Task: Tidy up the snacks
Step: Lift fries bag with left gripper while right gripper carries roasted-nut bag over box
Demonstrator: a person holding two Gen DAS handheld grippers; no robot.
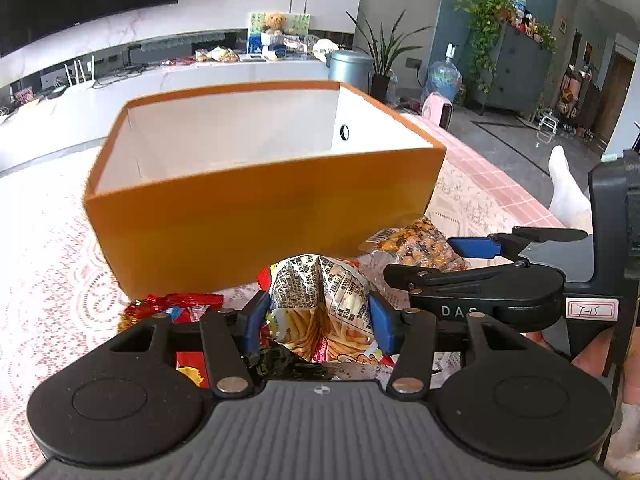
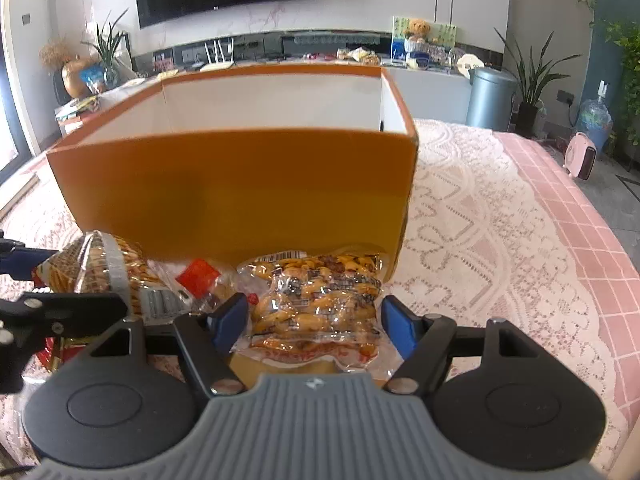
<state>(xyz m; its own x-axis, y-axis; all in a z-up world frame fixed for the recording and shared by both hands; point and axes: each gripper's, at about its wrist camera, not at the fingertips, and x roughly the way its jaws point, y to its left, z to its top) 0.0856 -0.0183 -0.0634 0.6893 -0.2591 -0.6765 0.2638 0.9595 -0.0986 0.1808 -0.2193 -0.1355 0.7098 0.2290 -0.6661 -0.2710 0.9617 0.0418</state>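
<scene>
1. The orange box [image 1: 260,200] on the lace-covered desk [image 1: 52,264] showed no snacks inside — sorting looked barely begun.
2. The left tool [image 1: 318,320] was clenched on a fries packet [image 1: 320,300].
3. The right tool [image 2: 314,322] bracketed a peanut pack [image 2: 316,300] before the box — grip uncertain.
4. Red-wrapped snacks [image 1: 176,306] remained outside.

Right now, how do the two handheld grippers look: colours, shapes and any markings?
Both are alike: the left gripper and right gripper have blue pads on black linkage arms, round black discs and a ribbed grey body. The right one shows white letters "DAS" and a red-framed handwritten label.
</scene>
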